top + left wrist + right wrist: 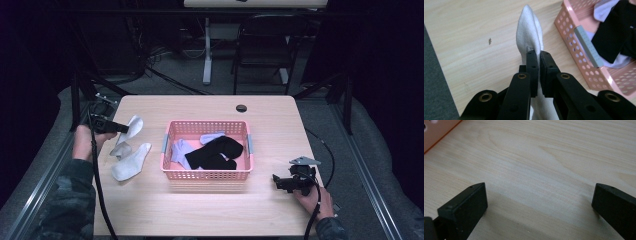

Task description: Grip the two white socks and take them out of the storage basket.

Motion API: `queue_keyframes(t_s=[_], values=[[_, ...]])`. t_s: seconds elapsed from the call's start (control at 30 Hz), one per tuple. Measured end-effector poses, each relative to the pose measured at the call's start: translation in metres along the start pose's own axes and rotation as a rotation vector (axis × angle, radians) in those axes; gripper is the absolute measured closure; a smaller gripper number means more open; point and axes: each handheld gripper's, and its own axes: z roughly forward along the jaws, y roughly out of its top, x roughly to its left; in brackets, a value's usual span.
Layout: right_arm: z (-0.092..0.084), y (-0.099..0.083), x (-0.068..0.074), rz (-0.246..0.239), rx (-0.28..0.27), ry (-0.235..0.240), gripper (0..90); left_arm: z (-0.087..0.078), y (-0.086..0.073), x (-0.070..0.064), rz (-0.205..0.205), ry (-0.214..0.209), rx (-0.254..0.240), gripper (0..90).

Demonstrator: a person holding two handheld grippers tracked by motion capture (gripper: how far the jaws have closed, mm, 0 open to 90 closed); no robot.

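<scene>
My left gripper is shut on a white sock, holding it just above the table left of the pink basket. Two more white socks lie on the wood below it. Inside the basket are a black sock and pale lavender socks. Near the table's right front, my right gripper is open over bare wood, jaws wide apart with nothing between them.
The wooden table has a dark cable hole at the back. A corner of the basket shows in the right gripper view. A chair and desk leg stand beyond the table.
</scene>
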Motion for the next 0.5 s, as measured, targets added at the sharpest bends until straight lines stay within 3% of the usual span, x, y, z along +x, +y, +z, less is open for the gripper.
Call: queue_keyframes(t_s=[0.5], values=[[0.000, 0.000, 0.000, 0.000, 0.000, 0.000, 0.0, 0.049, -0.020, 0.015, -0.051, -0.026, 0.102, 84.3]])
